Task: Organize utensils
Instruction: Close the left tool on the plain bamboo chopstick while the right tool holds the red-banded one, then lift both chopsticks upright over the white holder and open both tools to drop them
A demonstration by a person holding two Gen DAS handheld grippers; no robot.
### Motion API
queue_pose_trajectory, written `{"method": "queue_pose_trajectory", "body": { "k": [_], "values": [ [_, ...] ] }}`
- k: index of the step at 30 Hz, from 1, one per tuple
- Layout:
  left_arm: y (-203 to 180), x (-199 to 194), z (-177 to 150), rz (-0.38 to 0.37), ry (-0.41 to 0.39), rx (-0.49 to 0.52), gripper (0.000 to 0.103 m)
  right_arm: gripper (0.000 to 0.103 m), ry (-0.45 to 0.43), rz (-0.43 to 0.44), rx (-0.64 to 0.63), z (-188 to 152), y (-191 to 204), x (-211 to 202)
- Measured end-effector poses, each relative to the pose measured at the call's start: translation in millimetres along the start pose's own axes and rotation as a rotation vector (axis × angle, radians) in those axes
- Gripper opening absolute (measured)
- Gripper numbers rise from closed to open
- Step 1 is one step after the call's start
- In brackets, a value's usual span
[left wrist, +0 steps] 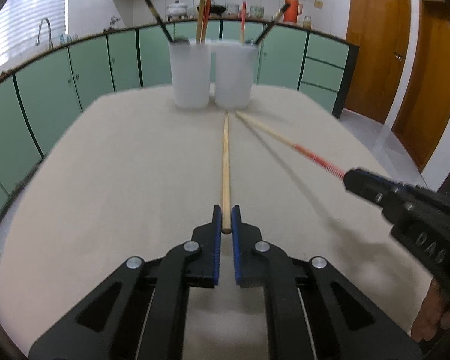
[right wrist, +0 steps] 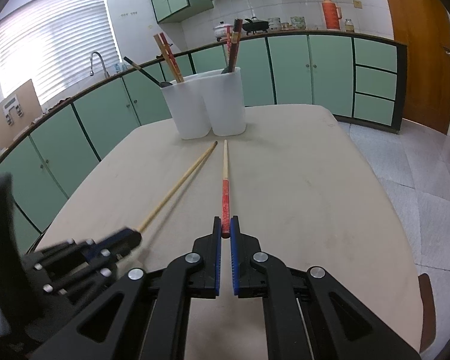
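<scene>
My left gripper (left wrist: 226, 213) is shut on the thick end of a plain wooden chopstick (left wrist: 225, 162), which points forward above the table toward two white holders (left wrist: 213, 75). My right gripper (right wrist: 225, 224) is shut on the red end of a red-handled chopstick (right wrist: 225, 186), also pointing at the white holders (right wrist: 207, 105). Each gripper shows in the other's view: the right gripper (left wrist: 349, 178) with its red-handled chopstick (left wrist: 285, 141), the left gripper (right wrist: 135, 235) with its plain chopstick (right wrist: 177, 186). The holders contain several chopsticks and dark-handled utensils.
The beige table (right wrist: 300, 195) ends at a rounded edge on the right over a tiled floor (right wrist: 420, 180). Green cabinets (right wrist: 288, 69) and a counter with a red thermos (right wrist: 330, 12) and pots stand behind. A wooden door (left wrist: 375, 45) is at the right.
</scene>
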State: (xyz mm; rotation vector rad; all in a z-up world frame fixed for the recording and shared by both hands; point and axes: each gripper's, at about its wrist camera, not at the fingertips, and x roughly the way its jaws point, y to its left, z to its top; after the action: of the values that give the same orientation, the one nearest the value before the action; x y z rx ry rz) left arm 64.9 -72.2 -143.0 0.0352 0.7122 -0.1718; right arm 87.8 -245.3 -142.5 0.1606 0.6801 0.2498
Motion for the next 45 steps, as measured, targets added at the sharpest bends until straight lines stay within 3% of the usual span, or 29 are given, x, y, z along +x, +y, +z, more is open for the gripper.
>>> {"method": "queue_pose_trajectory", "body": {
  "k": [14,21,29,40,45],
  "values": [
    [-2.3,-55.8,47.3,-0.007,-0.193,0.031,0.006,0.006,-0.076,-0.016,-0.059,32.3,9.4,-28.4],
    [1.4,-81.6,81.5,-0.040,-0.285,0.022,0.006,0.006,-0.113,-0.011,-0.095,73.2,13.3,-47.5],
    [5.8,-93.1,114.8,-0.082,-0.326,0.008,0.006,0.006,-0.150,0.023,-0.135,121.7,21.9,-64.4],
    [20.0,-110.4,158.6,-0.131,-0.379,-0.002,0.006,0.006,-0.118,0.124,-0.231,183.7,38.3,-62.1],
    [29.6,-126.0,183.9,-0.133,-0.434,-0.004,0.006,0.006,-0.148,0.152,-0.237,217.6,38.9,-70.5]
  ]
}}
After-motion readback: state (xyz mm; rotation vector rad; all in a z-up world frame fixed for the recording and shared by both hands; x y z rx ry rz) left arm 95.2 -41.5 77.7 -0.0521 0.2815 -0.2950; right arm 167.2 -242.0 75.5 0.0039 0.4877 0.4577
